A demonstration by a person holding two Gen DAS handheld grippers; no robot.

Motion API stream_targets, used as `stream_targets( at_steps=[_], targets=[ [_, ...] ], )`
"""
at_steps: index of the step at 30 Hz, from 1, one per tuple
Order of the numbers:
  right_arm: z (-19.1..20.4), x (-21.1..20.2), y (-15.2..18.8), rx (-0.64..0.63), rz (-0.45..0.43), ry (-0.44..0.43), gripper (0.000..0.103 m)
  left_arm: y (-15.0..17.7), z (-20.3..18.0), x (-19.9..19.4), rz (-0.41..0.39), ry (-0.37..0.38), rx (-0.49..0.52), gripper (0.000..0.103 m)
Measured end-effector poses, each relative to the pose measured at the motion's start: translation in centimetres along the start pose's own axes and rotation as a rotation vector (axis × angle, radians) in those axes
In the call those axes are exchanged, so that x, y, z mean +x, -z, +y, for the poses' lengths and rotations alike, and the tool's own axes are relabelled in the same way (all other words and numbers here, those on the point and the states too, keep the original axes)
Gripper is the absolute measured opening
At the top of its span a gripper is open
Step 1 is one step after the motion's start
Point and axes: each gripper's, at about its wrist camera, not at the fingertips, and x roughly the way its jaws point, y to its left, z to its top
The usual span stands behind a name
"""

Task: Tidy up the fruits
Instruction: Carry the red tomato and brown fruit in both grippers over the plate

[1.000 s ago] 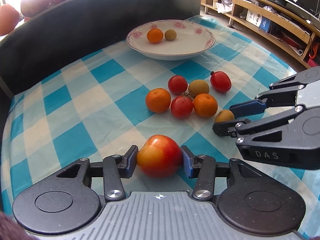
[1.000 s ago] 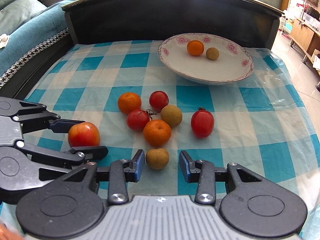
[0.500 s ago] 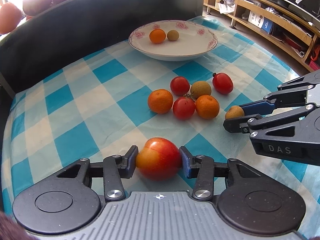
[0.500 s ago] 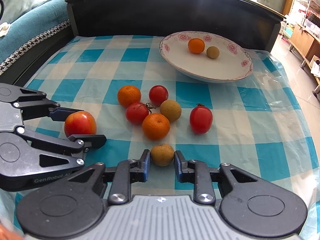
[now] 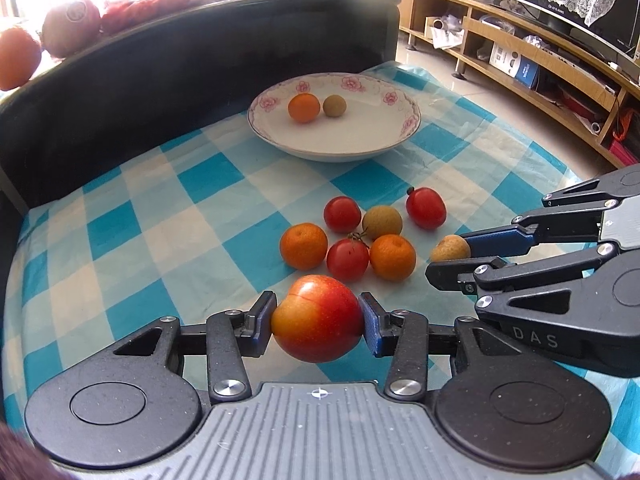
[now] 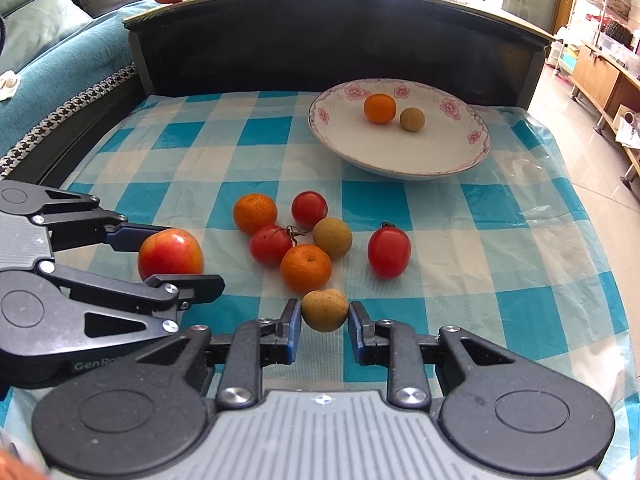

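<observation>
My left gripper [image 5: 318, 320] is shut on a red-yellow apple [image 5: 318, 318] and holds it above the checked cloth; the apple also shows in the right wrist view [image 6: 170, 254]. My right gripper [image 6: 324, 312] is shut on a small tan longan [image 6: 324, 310], which also shows in the left wrist view [image 5: 450, 249]. A white floral plate [image 5: 396, 140] at the back holds an orange [image 5: 304, 108] and a longan [image 5: 334, 106]. Loose on the cloth lie two oranges [image 5: 303, 246], three tomatoes [image 5: 347, 260] and another longan [image 5: 382, 222].
A dark raised headboard [image 6: 320, 32] runs along the back with several fruits on top. The blue-white checked cloth [image 6: 520, 240] ends at the right over a tiled floor. Wooden shelves [image 5: 540, 60] stand far right. A sofa [image 6: 48, 48] lies to the left.
My right gripper has closed on the tan longan and lifted it. My left gripper has risen with the apple, and both views have pulled up and back from the cloth.
</observation>
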Motion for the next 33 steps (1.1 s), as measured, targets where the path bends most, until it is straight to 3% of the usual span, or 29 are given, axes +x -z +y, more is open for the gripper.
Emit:
stream_targets(
  at_steps=[17,33],
  targets=[
    [-0.1,-1.0,-0.7,0.015,-0.036,0.015,0.030,-1.6,0.1,-0.3,-0.029,-0.012,-0.022,0.052],
    [-1.8,-1.5,-3.1,0.051,-0.084,0.045,0.030,-5.6,-0.1,0.3,-0.097,-0.028,-0.021,0.052]
  ],
)
